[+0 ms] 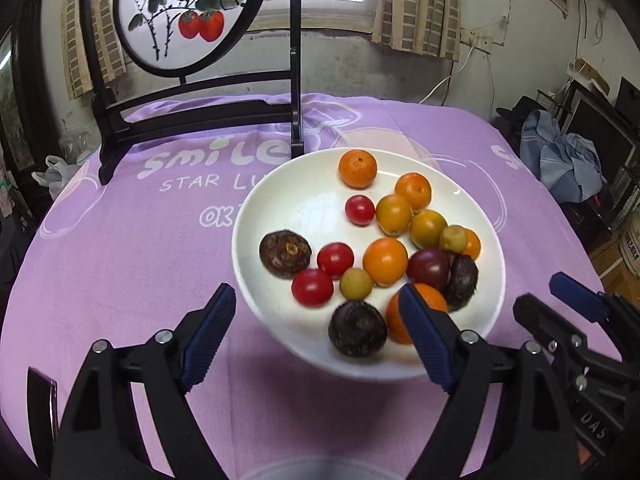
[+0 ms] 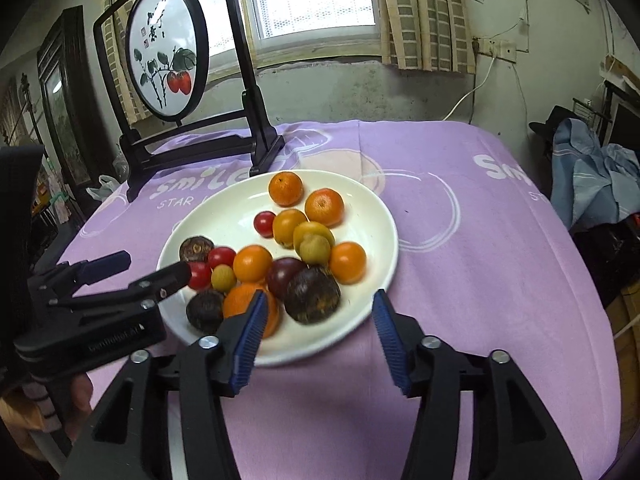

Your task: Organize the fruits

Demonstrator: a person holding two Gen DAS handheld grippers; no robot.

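A white plate (image 1: 248, 216) (image 2: 384, 216) on the purple tablecloth holds several fruits. Among them are oranges (image 1: 357, 168) (image 2: 285, 188), red cherry tomatoes (image 1: 335, 259) (image 2: 264, 223), dark brown round fruits (image 1: 285, 253) (image 2: 312, 294) and small yellow-green ones (image 1: 356, 283). My left gripper (image 1: 316, 296) (image 2: 154, 264) is open over the plate's near left part, its right finger in front of an orange (image 1: 394, 320), and its pads press on nothing. My right gripper (image 2: 320, 296) (image 1: 538, 292) is open at the plate's near right rim, gripping nothing.
A round painted screen on a black stand (image 1: 180, 12) (image 2: 166, 48) stands at the table's back left, close behind the plate. A heap of blue cloth (image 1: 568, 164) (image 2: 592, 176) lies off the right edge. A clear rim (image 1: 312, 472) shows at the bottom.
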